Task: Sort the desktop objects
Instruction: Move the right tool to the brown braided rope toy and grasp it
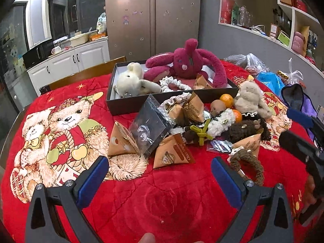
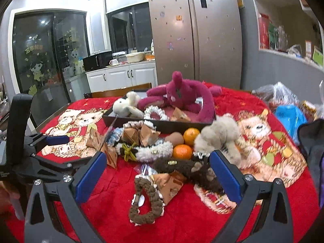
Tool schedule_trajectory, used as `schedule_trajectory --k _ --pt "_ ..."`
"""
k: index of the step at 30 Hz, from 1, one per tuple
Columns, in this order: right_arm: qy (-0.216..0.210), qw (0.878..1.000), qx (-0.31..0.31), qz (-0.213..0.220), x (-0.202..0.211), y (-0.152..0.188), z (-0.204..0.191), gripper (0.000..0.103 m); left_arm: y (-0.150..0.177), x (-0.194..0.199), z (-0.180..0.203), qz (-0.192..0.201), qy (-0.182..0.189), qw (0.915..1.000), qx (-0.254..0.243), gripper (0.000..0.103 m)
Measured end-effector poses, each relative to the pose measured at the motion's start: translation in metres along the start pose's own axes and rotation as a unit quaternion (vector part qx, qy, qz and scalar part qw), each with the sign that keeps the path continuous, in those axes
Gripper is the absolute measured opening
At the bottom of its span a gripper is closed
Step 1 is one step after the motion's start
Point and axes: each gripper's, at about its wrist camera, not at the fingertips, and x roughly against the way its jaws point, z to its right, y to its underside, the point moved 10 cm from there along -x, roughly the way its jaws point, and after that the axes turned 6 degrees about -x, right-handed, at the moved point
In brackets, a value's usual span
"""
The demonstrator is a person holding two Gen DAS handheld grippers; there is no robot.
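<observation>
Both claws hang wide and empty — the right gripper (image 2: 158, 174) should drop straight onto the brown scrunchie (image 2: 146, 199) just ahead, pinching one side only — while the left gripper (image 1: 160, 174) waits.

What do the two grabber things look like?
Both look alike. The left gripper and right gripper each have two dark grey plastic arms with triangle-shaped cut-outs, shiny silver screws, and flat blue pads on the fingers. No cables or sleeves show.
</observation>
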Motion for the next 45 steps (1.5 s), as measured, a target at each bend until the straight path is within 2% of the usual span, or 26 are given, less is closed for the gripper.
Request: schedule_trajectory --k 5,14,19,22,25,32,39,45 --pt "-0.004 1.000 0.012 -0.027 -0.012 0.018 -0.004 0.103 0.004 -0.012 -0.002 -0.013 -0.001 0.9999 0.002 0.103" --pt "-0.043 0.995 -0.003 -0.086 -0.032 0.046 -0.006 0.103 0.009 -0.038 -0.001 -0.044 0.003 0.9990 0.006 0.103" --pt "-0.062 0.990 -0.044 -0.122 -0.043 0.058 0.000 0.102 0.013 -0.051 -0.003 -0.062 0.002 0.9980 0.012 0.103" --pt "-0.073 0.986 -0.056 -0.140 -0.048 0.065 0.001 0.098 0.018 -0.059 -0.007 -0.074 -0.006 0.9971 0.015 0.103" --pt "-0.061 0.983 -0.059 -0.163 -0.057 0.075 0.005 0.094 0.023 -0.066 -0.010 -0.087 -0.010 0.9959 0.020 0.103" --pt "-0.066 0.983 -0.051 -0.163 -0.057 0.076 0.003 0.094 0.021 -0.069 -0.009 -0.074 -0.007 0.9971 0.018 0.103" --pt "-0.051 0.984 -0.032 -0.169 -0.059 0.079 0.000 0.097 0.021 -0.069 -0.009 -0.073 -0.006 0.9971 0.019 0.103" --pt "-0.005 0.985 -0.009 -0.172 -0.060 0.084 0.000 0.099 0.021 -0.069 -0.009 -0.073 -0.006 0.9971 0.018 0.103"
